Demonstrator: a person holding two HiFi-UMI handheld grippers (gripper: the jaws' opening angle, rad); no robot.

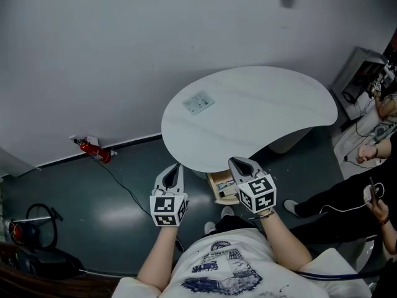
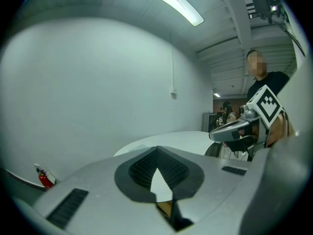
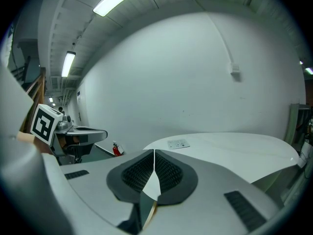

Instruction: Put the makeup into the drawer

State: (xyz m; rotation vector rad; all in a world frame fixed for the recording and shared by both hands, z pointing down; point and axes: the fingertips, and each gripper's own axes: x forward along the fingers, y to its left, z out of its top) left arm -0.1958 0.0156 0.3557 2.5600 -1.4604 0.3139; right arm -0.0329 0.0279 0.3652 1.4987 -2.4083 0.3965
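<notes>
Head view showed the left gripper [image 1: 174, 168] and right gripper [image 1: 239, 162] side by side at the near edge of the white table [image 1: 267, 104]. An open wooden drawer [image 1: 217, 187] sat under that edge, just beside the right gripper. Each gripper view showed its jaws together with nothing between them.

The only item on the table was a flat pale packet [image 1: 198, 102], well apart from both grippers and probably the makeup. The drawer's contents were too small to identify.

Recommended procedure:
- Part the jaws before reaching.
- Approach low across the tabletop.
- Pinch the packet by one edge, because a flat item offers little purchase from above.
</notes>
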